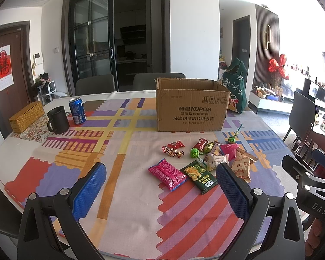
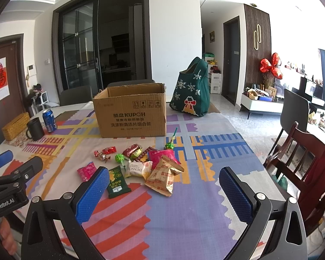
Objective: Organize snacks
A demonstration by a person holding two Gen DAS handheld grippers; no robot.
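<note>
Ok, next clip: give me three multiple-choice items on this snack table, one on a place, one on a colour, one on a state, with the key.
1. Where does the blue can stand?
A. inside the cardboard box
B. beside the black mug
C. among the snacks

2. What colour is the bag behind the cardboard box?
A. green
B. yellow
C. white

3. How are the two grippers?
A. both shut on snacks
B. one holding the can
C. both open and empty

Key: 1 B, the can stands right next to the black mug at the table's far left. 2 A, it is dark green with white snowflakes. 3 C, the left gripper and right gripper show spread fingers with nothing between.
</note>
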